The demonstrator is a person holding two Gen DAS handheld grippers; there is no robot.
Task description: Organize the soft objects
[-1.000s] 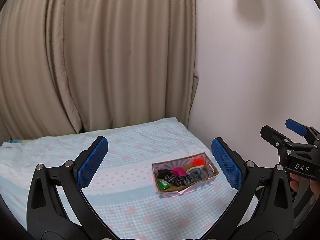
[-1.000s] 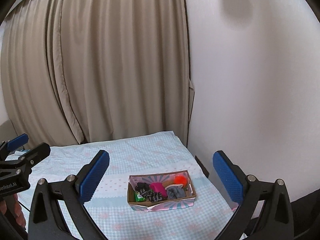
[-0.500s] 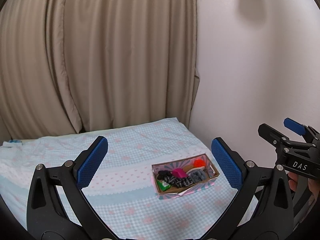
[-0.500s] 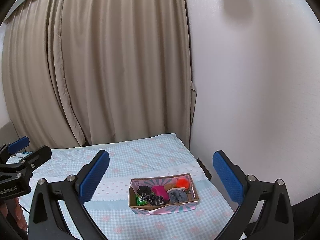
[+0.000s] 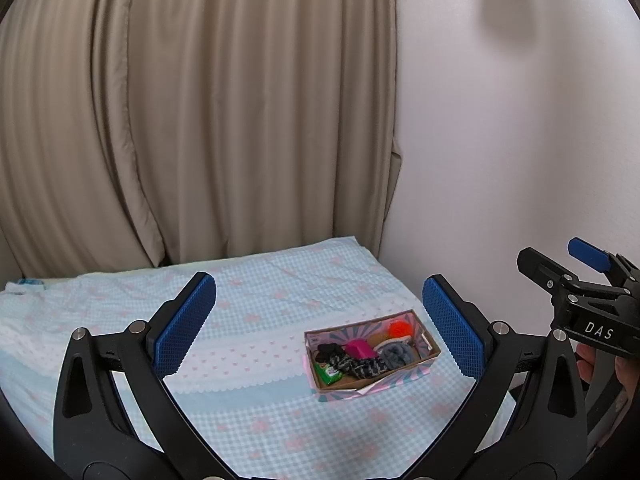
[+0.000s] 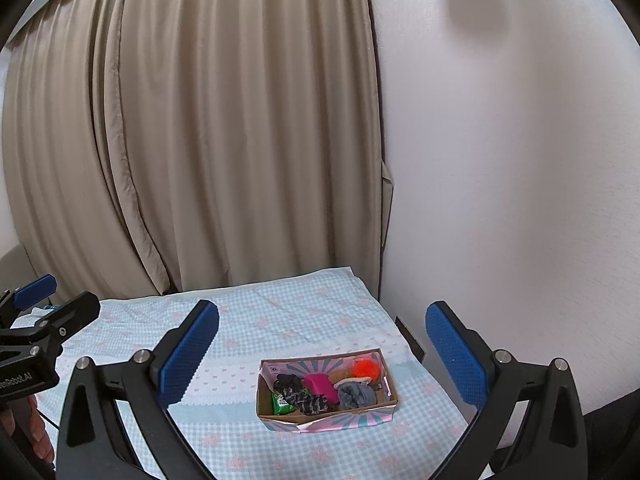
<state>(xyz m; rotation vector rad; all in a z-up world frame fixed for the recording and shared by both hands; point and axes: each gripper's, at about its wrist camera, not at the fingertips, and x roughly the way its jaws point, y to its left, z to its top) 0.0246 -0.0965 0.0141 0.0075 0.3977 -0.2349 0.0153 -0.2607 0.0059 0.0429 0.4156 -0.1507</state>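
A pink-and-teal cardboard box [image 5: 431, 345] [image 6: 328, 420] sits on the checked bed cover [image 5: 256, 320]. Soft items lie inside it: an orange pompom [image 5: 398, 327] [image 6: 365, 368], a magenta piece [image 5: 360, 349] [image 6: 320, 385], grey cloth [image 5: 396, 354] [image 6: 356, 396], a black piece [image 5: 328, 350], a black-and-white patterned scrunchie [image 5: 360, 366] [image 6: 310, 400] and a green packet [image 5: 328, 372] [image 6: 280, 402]. My left gripper [image 5: 320, 320] hangs open, well short of the box. My right gripper [image 6: 322, 350] is also open with nothing between its blue pads, above and in front of the box.
Beige curtains [image 5: 200, 120] hang behind the bed, and a white wall [image 6: 520, 160] runs along its right side. The box lies near the bed's right edge. A person's hand [image 5: 588, 364] holds the right gripper's handle at the frame edge.
Both views have drifted only slightly. In the left wrist view the right gripper sits a little higher and further left. Both grippers stay open, and the box has not moved.
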